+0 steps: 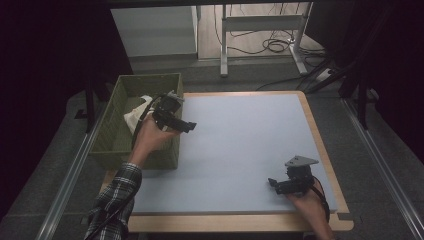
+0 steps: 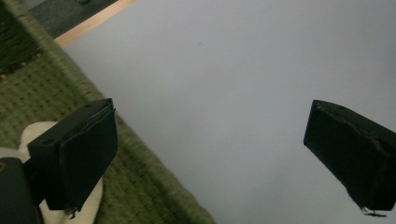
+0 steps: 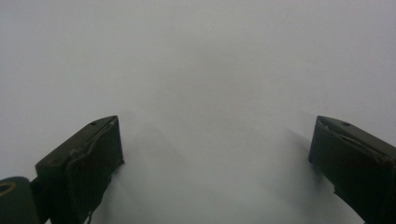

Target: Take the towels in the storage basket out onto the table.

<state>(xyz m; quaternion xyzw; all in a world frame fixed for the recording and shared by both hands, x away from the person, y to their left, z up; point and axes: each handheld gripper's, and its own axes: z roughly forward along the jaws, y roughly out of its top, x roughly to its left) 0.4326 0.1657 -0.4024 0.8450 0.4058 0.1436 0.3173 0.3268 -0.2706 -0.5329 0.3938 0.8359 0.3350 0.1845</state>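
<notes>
Left gripper (image 1: pixel 186 126) held at the upper left of the high view, above the right wall of a green woven rectangular basket (image 1: pixel 112 132), jaws spread wide with nothing between them. Seen in the left gripper view: one jaw over the basket's rim (image 2: pixel 140 172), the other over the pale blue-grey table mat (image 2: pixel 224 93). Inside the basket, a crumpled white cloth-like item (image 1: pixel 134 117), partly hidden behind hand and gripper; exact nature hard to make out. Right gripper (image 1: pixel 274 184) low at the lower right of the high view, close over the mat (image 1: pixel 240 145), jaws also wide and empty. Beyond the wooden table edge (image 1: pixel 315 130), a white desk frame (image 1: pixel 260 30) and tangled black cables (image 1: pixel 275 45) on the floor, dim. Plaid sleeve (image 1: pixel 112 200) cut off at the bottom edge.
</notes>
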